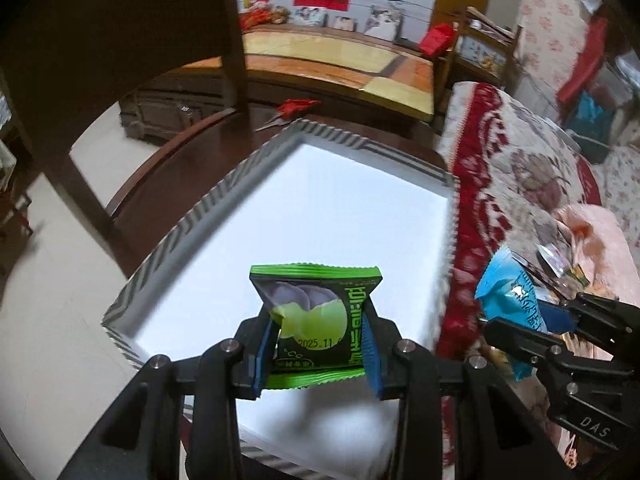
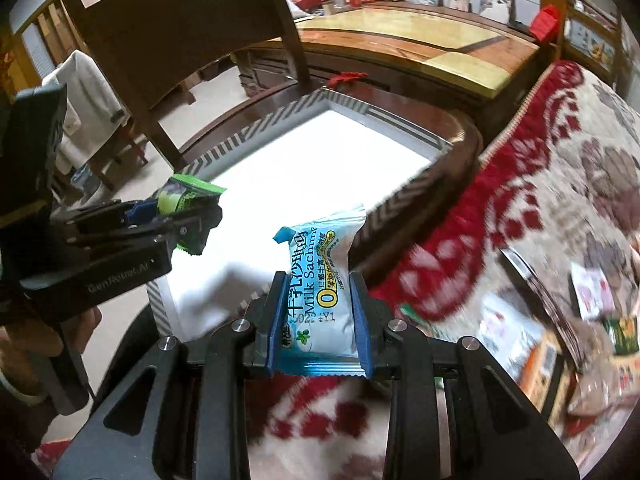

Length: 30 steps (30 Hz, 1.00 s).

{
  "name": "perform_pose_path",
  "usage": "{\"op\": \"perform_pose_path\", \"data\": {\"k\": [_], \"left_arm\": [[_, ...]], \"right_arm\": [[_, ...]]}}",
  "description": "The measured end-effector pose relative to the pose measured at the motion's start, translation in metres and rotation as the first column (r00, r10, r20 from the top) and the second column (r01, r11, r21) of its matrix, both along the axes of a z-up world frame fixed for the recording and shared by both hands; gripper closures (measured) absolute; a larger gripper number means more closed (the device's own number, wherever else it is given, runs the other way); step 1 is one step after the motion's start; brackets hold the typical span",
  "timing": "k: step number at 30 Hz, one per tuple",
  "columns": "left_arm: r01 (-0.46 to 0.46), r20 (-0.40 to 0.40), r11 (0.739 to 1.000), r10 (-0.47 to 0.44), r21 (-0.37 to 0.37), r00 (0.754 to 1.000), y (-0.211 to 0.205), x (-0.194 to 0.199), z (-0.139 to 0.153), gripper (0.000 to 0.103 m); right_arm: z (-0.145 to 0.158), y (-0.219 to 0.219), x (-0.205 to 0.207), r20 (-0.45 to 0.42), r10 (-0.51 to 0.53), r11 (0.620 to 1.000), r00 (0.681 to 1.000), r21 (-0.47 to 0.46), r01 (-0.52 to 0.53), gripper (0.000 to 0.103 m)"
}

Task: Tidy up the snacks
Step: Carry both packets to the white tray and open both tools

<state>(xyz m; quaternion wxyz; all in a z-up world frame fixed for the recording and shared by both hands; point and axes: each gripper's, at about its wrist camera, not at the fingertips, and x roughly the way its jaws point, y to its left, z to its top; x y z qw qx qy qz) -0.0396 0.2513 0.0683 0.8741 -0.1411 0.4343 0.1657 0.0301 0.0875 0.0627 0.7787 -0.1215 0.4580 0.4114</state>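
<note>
Nearest the left wrist camera, the left gripper is clamped on a green snack packet, its blue pads pressing the wrapper from both sides so that the packet bulges between them. The packet stands upright in the jaws, its crimped top edge above the fingertips, and it hangs over the white interior of a box with a grey-and-white striped rim.

Nearest the right wrist camera, the right gripper is closed on a light blue snack packet printed "Milk Sachima", squeezed between its blue pads with the upper end sticking out beyond the fingertips. This packet is held over the near right edge of the box, where the striped rim meets a red and cream patterned blanket.

In the right wrist view a hand grips the left tool's handle at the lower left. Loose snack packets lie blurred on the blanket to the right, well apart from the box.

The box rests on a dark wooden table. Beyond it stands a dark wooden chair, and a red-handled object lies near the box's far corner. Farther back, a low wooden cabinet holds framed photos against the wall.
</note>
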Motion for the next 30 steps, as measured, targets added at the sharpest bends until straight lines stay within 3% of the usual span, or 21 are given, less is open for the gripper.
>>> {"op": "perform_pose_path", "data": {"k": [13,30], "left_arm": [[-0.087,-0.077,0.995,0.084,-0.041,0.993,0.031,0.005,-0.029,0.064],[-0.146,-0.137,0.987,0.137,-0.061,0.981,0.041,0.006,-0.053,0.062]], "right_arm": [[-0.025,0.081,0.028,-0.019,0.076,0.996,0.997,-0.052,-0.077,0.074],[-0.058,0.115,0.044,-0.033,0.094,0.990,0.995,-0.106,-0.097,0.074]]}}
